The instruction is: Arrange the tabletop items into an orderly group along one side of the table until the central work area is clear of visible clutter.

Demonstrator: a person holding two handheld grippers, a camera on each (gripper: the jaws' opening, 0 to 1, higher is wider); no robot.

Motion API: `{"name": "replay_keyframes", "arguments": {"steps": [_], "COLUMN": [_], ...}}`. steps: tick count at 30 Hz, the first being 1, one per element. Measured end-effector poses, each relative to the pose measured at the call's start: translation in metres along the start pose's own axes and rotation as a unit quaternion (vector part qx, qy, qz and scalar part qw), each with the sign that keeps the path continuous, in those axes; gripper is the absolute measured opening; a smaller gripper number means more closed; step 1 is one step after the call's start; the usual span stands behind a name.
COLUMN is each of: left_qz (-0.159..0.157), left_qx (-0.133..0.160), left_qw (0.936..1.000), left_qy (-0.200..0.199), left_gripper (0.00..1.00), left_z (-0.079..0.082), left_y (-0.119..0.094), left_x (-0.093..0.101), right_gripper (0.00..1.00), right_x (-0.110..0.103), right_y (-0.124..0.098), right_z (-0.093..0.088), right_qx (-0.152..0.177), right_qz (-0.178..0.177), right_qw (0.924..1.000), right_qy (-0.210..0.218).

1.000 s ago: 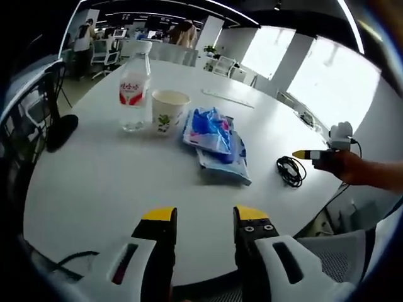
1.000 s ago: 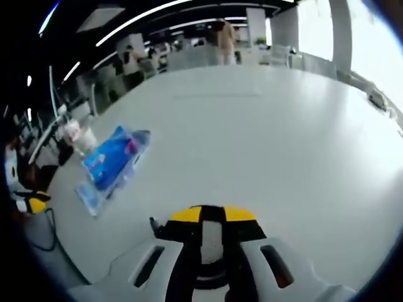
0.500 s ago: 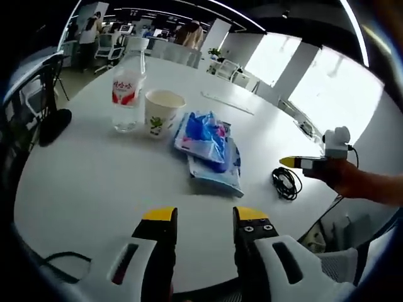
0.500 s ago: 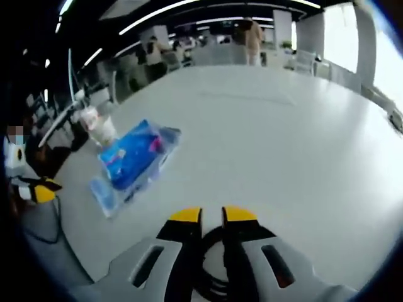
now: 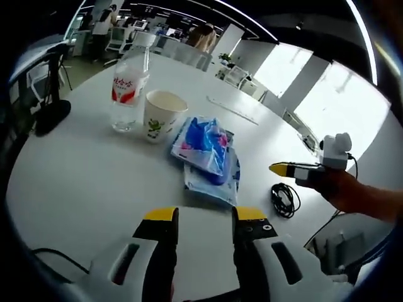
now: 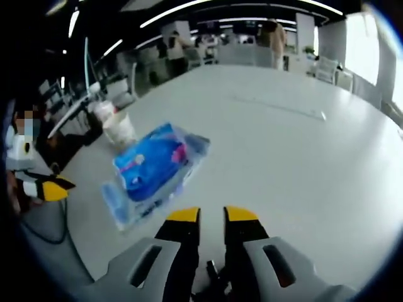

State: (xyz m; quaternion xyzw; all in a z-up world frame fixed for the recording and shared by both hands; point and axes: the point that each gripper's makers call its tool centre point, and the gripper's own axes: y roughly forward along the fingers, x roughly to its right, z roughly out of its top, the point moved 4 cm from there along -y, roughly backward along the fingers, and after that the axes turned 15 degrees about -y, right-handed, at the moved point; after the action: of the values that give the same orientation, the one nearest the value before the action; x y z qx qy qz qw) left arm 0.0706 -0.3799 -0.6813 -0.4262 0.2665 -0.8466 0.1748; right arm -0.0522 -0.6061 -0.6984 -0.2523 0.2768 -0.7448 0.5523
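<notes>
Right hand-held gripper nearest the coiled cable

The cable (image 5: 284, 200) lay at centre right on the tabletop (image 5: 94, 170), directly beneath the right hand-held gripper (image 6: 211, 215), jaws slightly apart; the left hand-held gripper (image 5: 200, 215), also parted, sat farther off.

Bright window glare washes the right side; fisheye edges blur

Both views look low across the table (image 5: 82, 189), sharing the blue packet (image 5: 208, 145).
</notes>
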Motion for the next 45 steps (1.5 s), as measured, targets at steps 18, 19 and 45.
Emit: {"name": "replay_keyframes", "arguments": {"steps": [18, 19, 45], "left_qz": [0.026, 0.032, 0.086], "left_qx": [0.004, 0.005, -0.002], "left_qw": [0.9985, 0.9981, 0.9918], "left_qy": [-0.047, -0.052, -0.094], "left_gripper": [0.30, 0.30, 0.18], "left_z": [0.022, 0.022, 0.034], "left_y": [0.058, 0.060, 0.095], "left_x": [0.019, 0.018, 0.020], "right_gripper": [0.18, 0.18, 0.12], "right_x": [-0.007, -0.007, -0.026], "right_y": [0.053, 0.056, 0.117], "right_z": [0.052, 0.055, 0.091], "right_qx": [0.008, 0.008, -0.016], "right_qz": [0.059, 0.061, 0.099], "right_qw": [0.9973, 0.9973, 0.9930], "right_qy": [-0.043, -0.039, -0.062]}}
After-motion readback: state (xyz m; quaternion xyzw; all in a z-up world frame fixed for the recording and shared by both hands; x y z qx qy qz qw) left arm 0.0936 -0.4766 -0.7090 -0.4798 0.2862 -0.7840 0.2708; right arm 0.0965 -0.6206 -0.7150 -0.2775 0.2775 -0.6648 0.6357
